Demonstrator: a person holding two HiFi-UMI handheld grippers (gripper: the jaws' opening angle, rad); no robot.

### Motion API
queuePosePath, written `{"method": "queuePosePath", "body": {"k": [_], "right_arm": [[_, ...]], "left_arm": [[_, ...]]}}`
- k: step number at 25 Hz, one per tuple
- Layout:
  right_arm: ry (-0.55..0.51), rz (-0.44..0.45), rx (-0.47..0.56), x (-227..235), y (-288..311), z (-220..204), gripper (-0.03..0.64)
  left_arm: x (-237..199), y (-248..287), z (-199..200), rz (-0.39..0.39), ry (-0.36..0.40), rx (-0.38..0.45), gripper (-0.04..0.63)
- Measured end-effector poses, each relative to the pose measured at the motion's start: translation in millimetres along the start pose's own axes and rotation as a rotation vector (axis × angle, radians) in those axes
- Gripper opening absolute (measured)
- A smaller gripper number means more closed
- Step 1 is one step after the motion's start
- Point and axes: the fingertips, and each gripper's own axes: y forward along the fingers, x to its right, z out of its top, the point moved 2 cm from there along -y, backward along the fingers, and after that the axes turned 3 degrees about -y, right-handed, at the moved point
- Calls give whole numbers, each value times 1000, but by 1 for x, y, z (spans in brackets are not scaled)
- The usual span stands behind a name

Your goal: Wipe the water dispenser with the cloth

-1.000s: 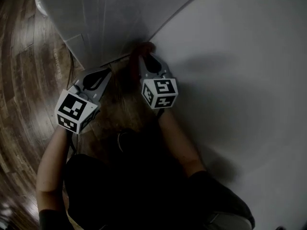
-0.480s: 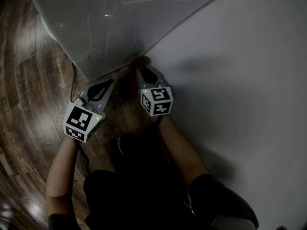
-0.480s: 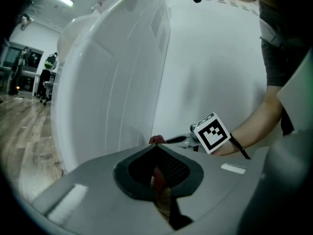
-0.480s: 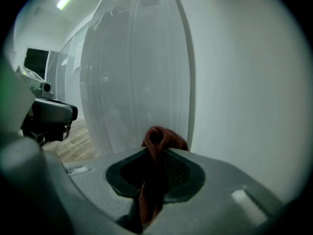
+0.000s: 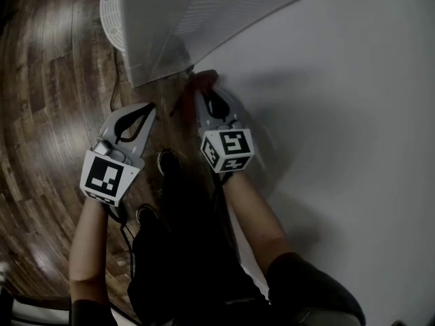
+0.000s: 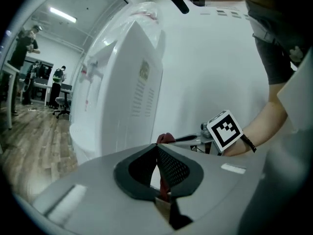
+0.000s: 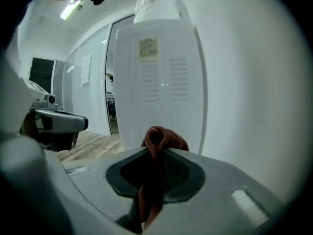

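Dark wood-plank floor [image 5: 41, 114], white water dispenser [image 5: 170, 26] upright on it, beside the wall [image 5: 340, 114].

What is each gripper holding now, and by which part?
The right gripper pinches the red cloth by a bunched fold; left gripper is shut, empty.

The right gripper [image 7: 157, 151] pinches a red cloth [image 7: 165, 137] before the white water dispenser [image 7: 156, 82].

I see the water dispenser [image 5: 177, 26] in smooth white plastic with a light gloss, the cloth [image 7: 164, 136] red and soft with rough weave, the floor [image 5: 47, 114] in dark shiny wood, the wall [image 5: 340, 114] matt white, and the left gripper [image 5: 148, 109] and right gripper [image 5: 204, 92] in matt grey plastic.
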Motion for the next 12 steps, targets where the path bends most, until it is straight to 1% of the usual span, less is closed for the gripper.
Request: {"method": "queuePosePath", "body": {"k": [3,6,9,11,12], "right_arm": [[-30,4,51,-13,-37,72,49],[-49,-4,81,-20,-78,134,49],[-27,-10,117,-30,-120,190,49],[-22,9,150,-40,-140,229,49],[-27,23,161,-46,-151,246,49]], "left_arm": [[15,-28,63,10,-15,26,20],[32,-54,118,24,-35,37,20],[47,-82,172,46,-42,41,20],[51,-97,208,75,-32,61,20],[55,-105,226,80,-38,79,20]]}}
